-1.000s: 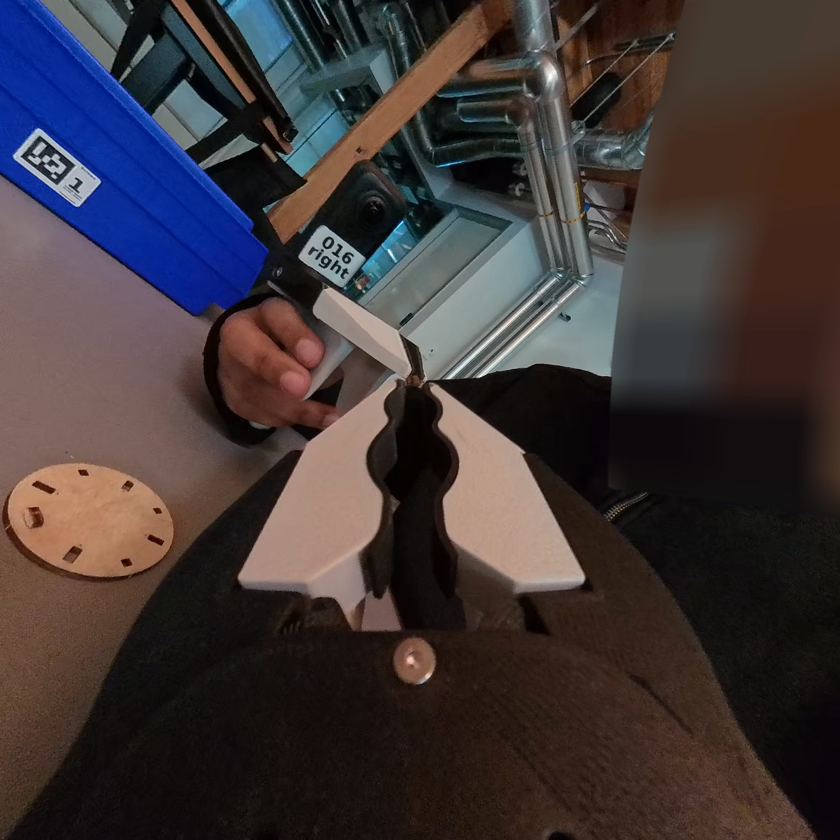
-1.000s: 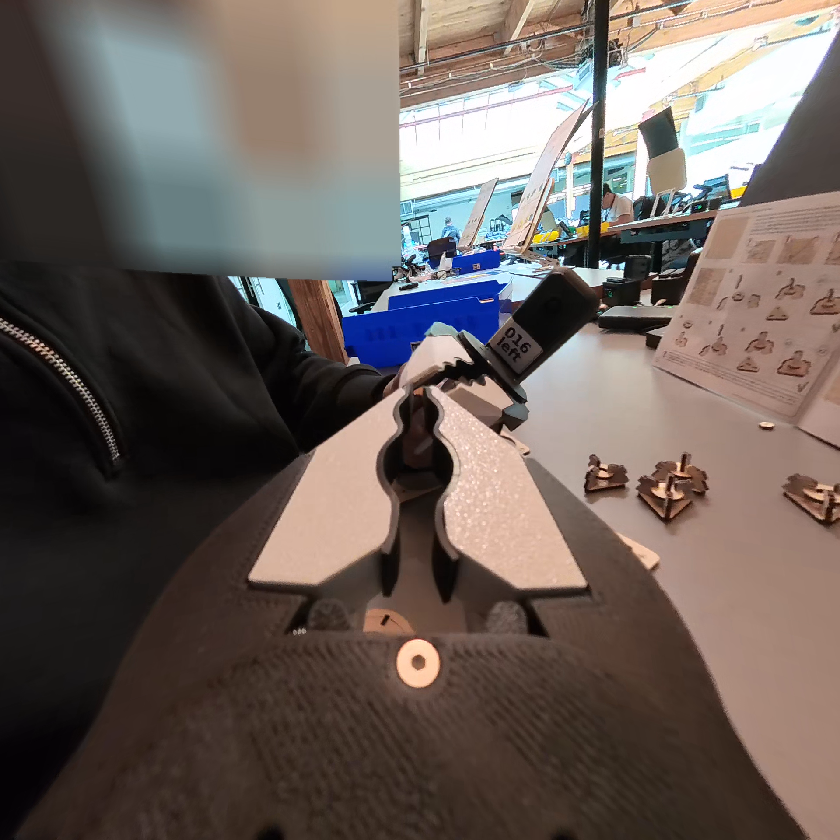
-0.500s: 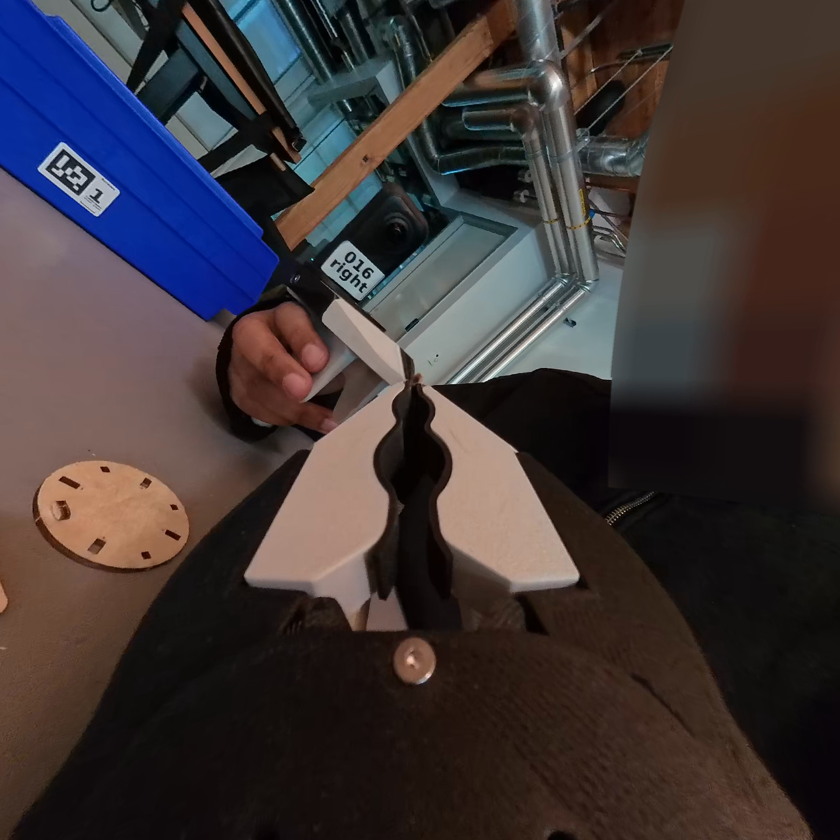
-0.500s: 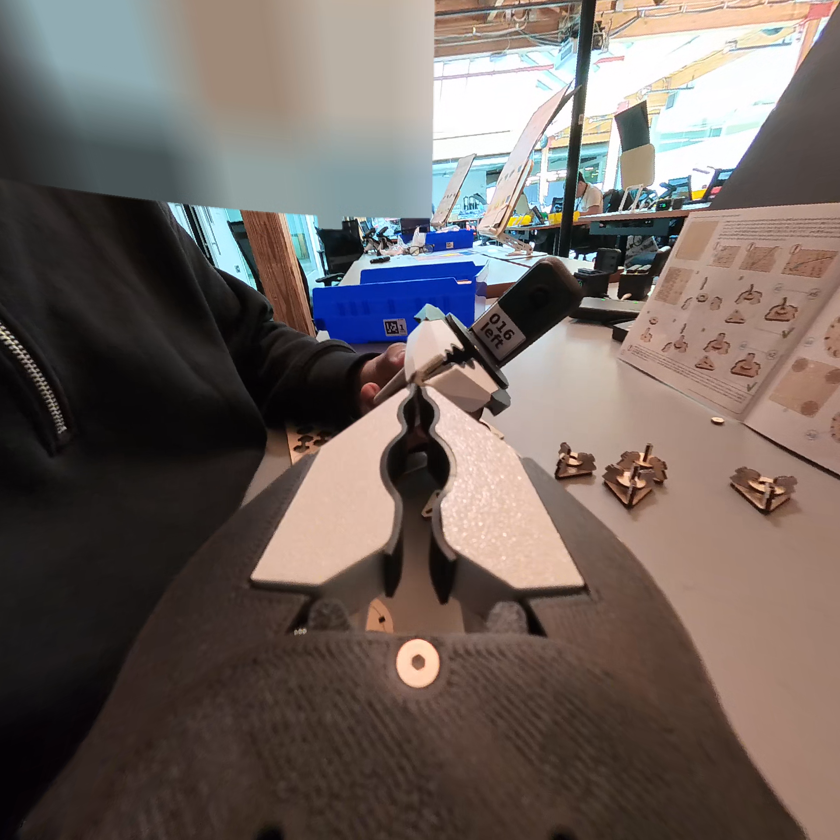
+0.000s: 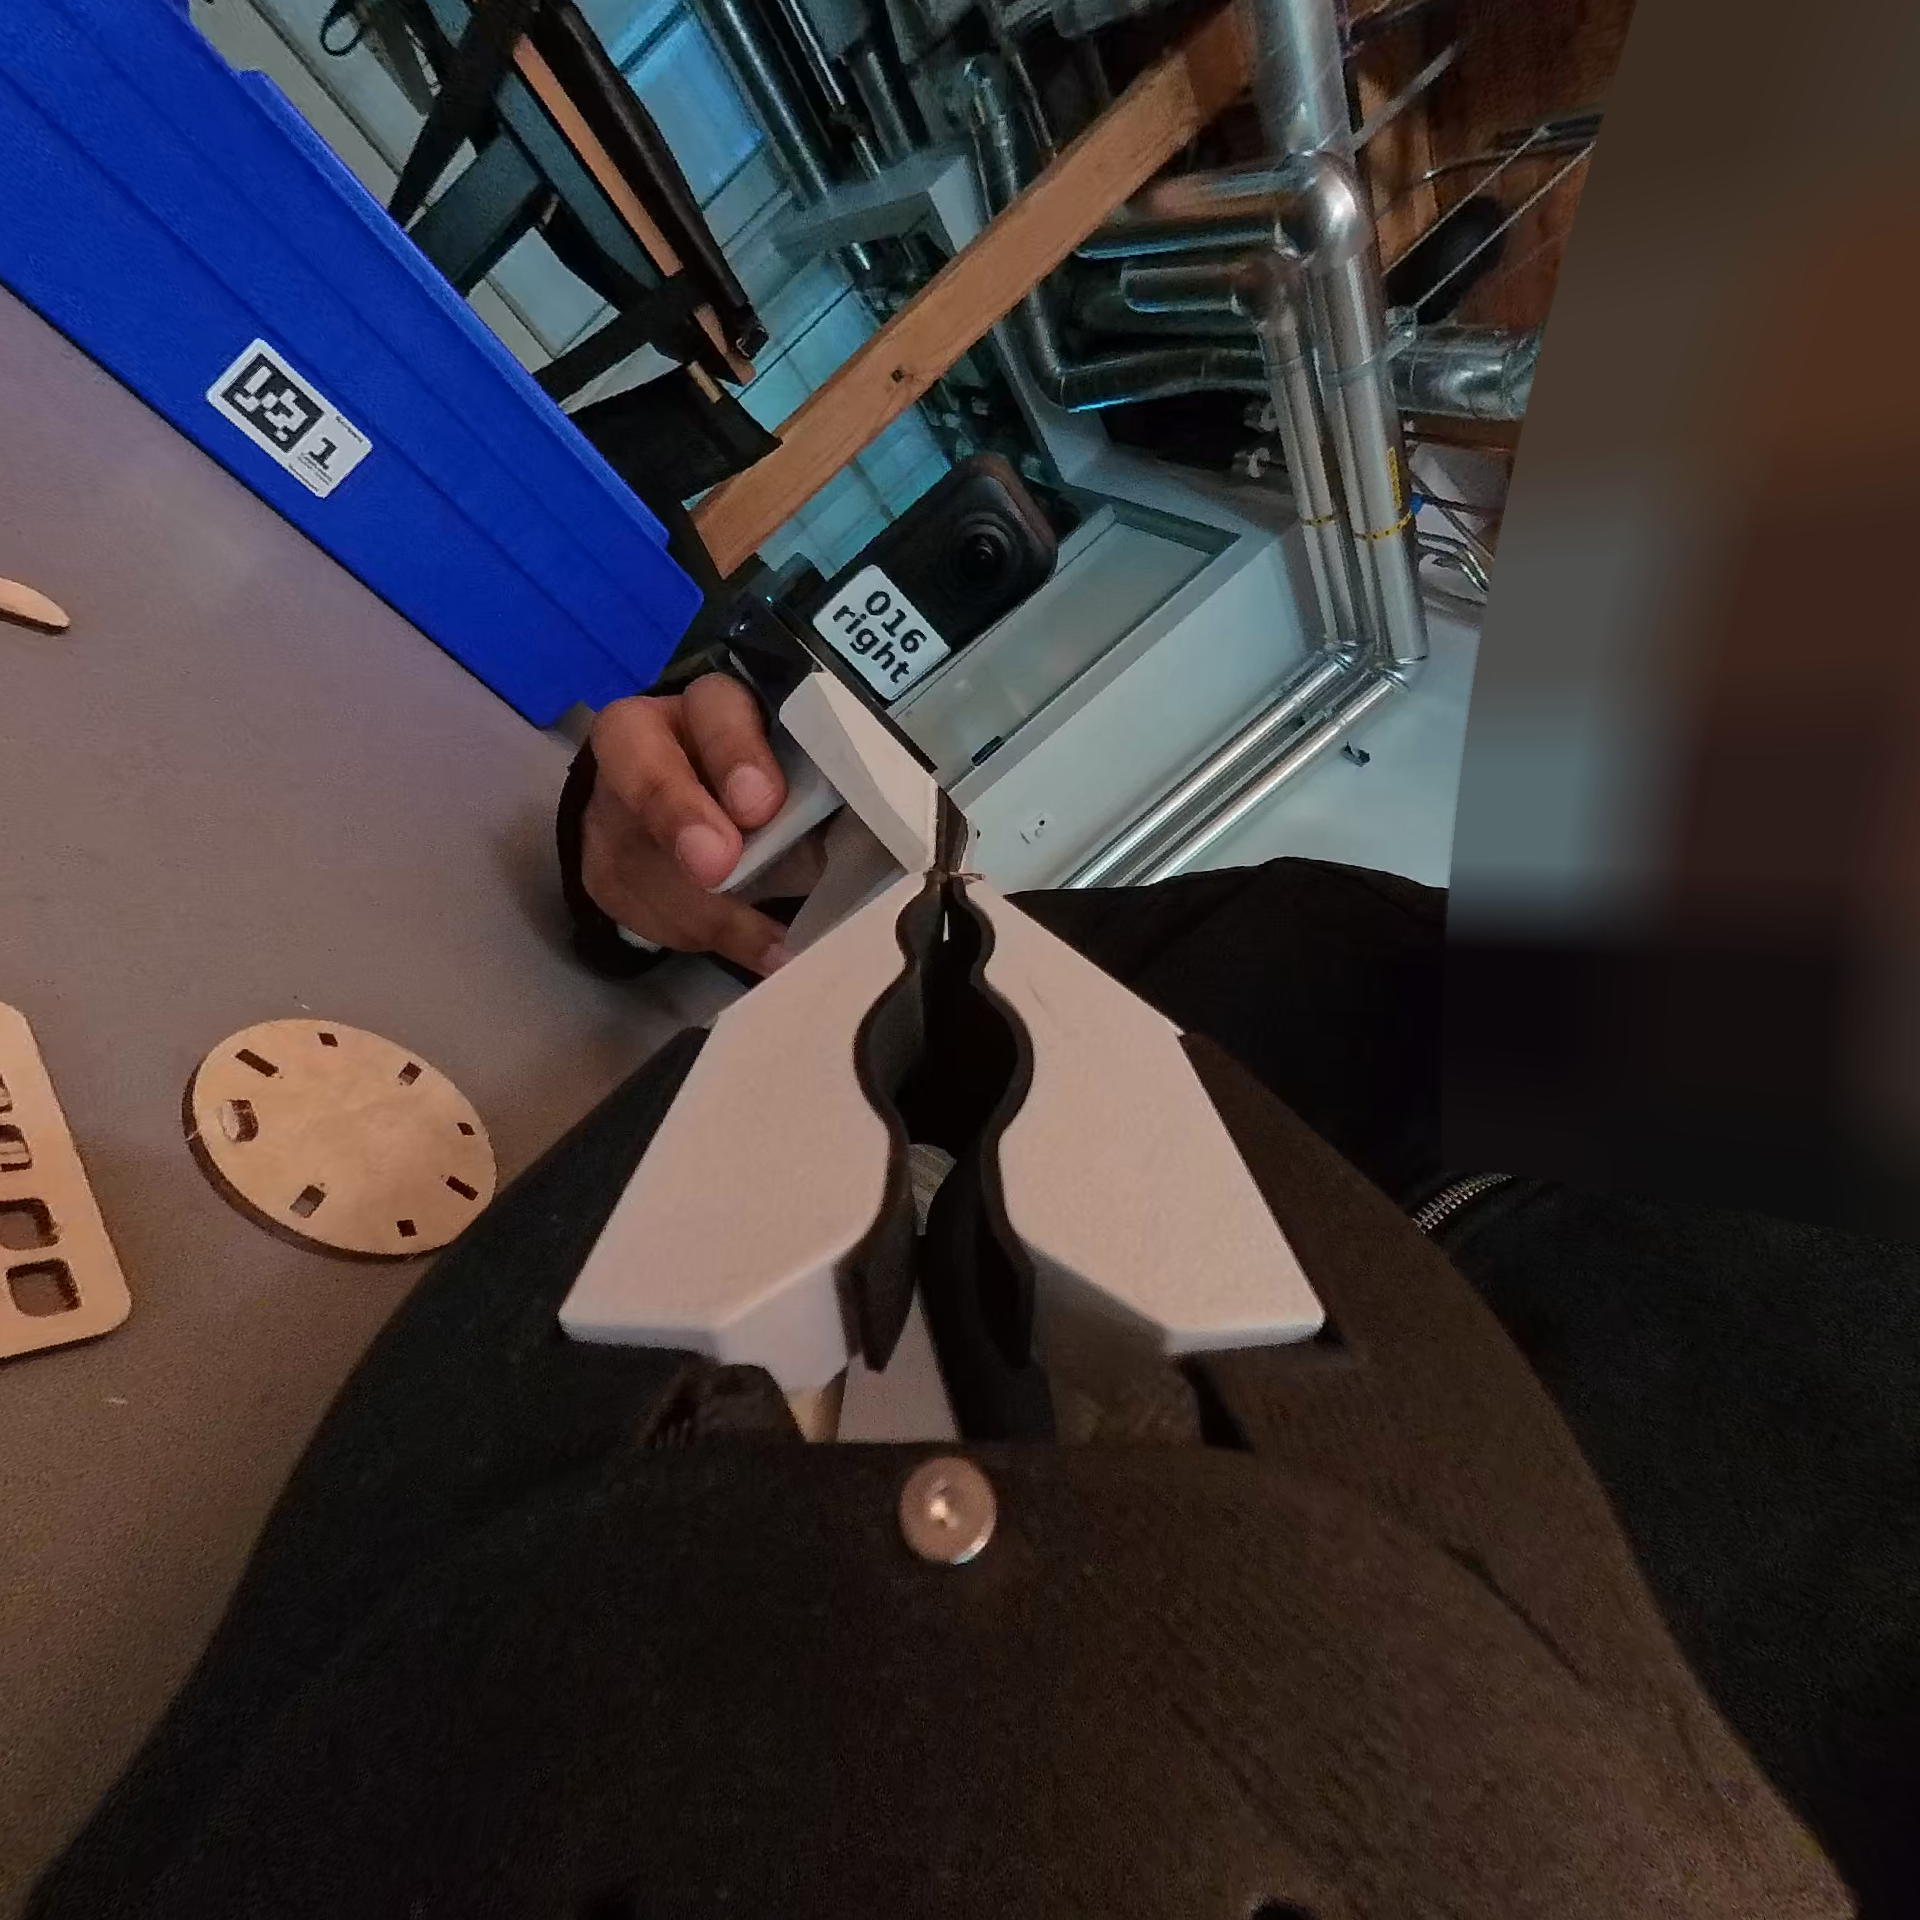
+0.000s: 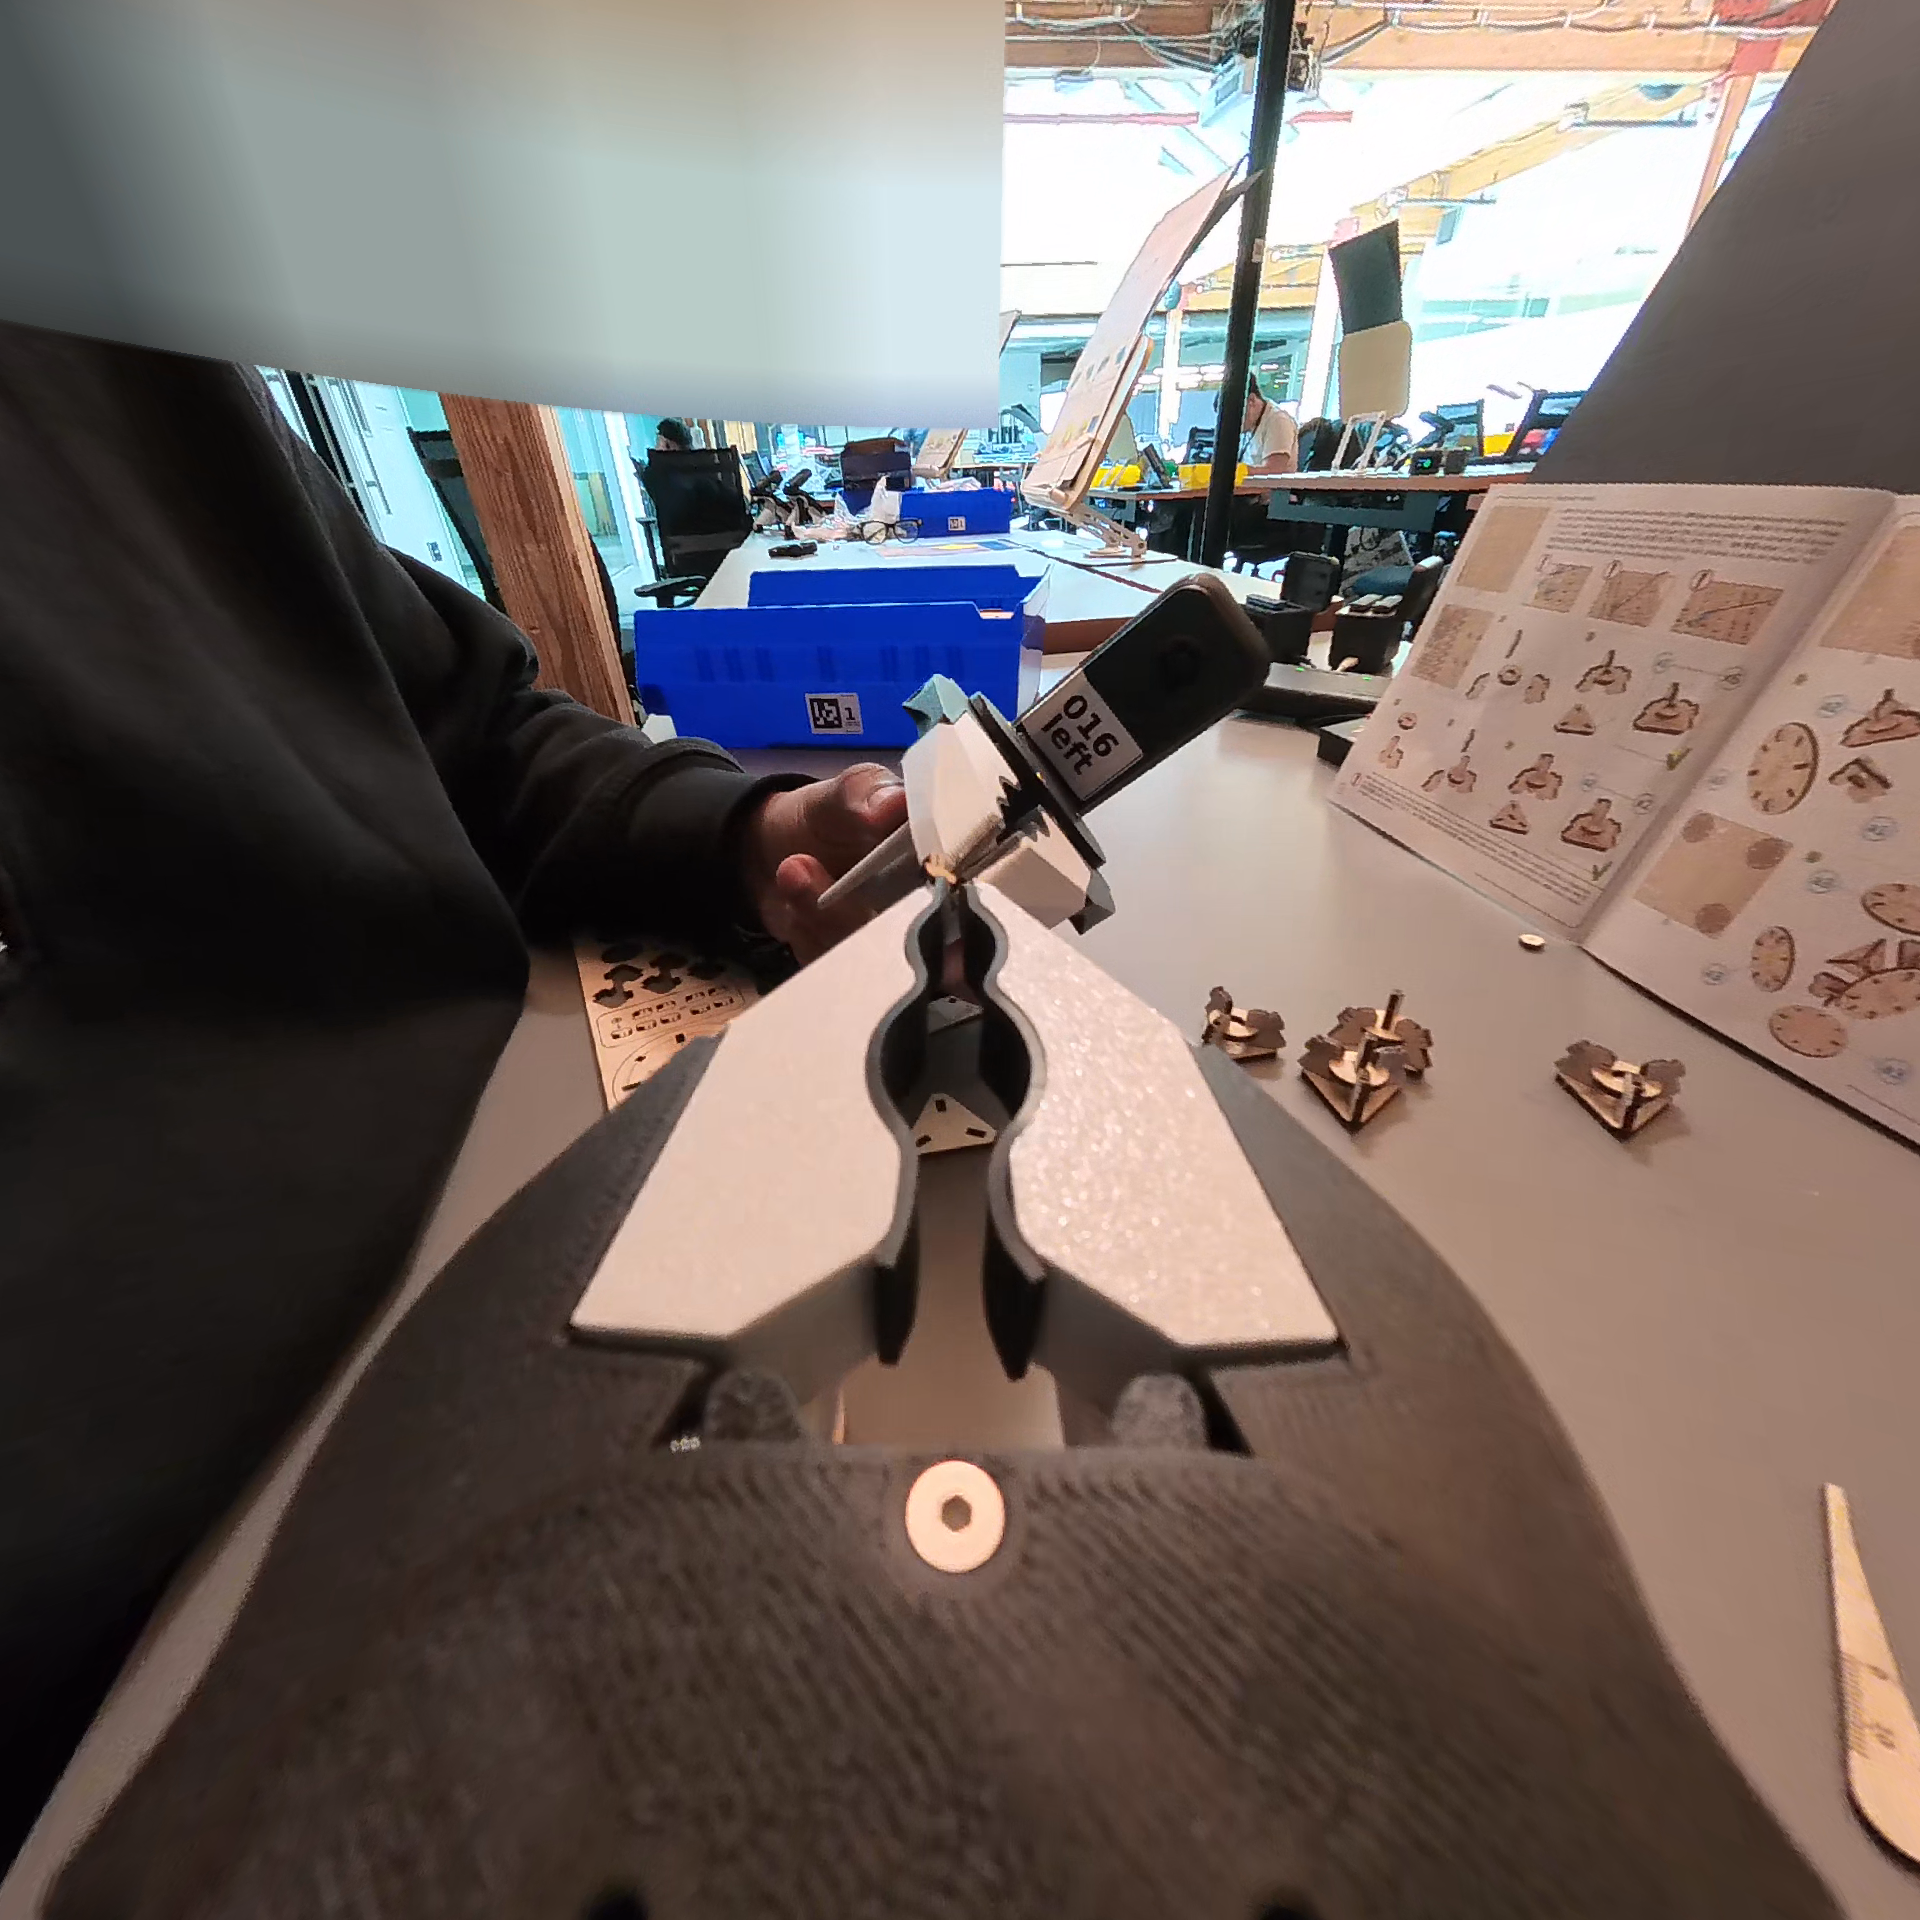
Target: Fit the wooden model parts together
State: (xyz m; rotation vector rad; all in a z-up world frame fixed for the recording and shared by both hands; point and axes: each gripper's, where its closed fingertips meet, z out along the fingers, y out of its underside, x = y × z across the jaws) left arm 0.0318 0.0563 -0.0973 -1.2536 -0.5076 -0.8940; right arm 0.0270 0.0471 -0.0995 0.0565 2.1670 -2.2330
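The left gripper (image 5: 948, 883) has just pinched fully closed on a small wooden piece (image 6: 935, 861), held up in front of the blue bin (image 6: 831, 665). The right gripper (image 6: 948, 920), jaws together, stays tip-to-tip against it. I cannot tell whether it also grips the piece.

A tiny piece (image 5: 948, 876), at centre frame where the two grippers' tips meet, is too small to identify; which tips pinch it cannot be told. The blue bin (image 5: 312, 312) is cut by the upper left edge, the wooden sheet (image 5: 42, 1195) by the left edge. In the right wrist view, the booklet (image 6: 1714, 779) runs off the right edge, and a pale strip (image 6: 1881, 1704) is cut at lower right.
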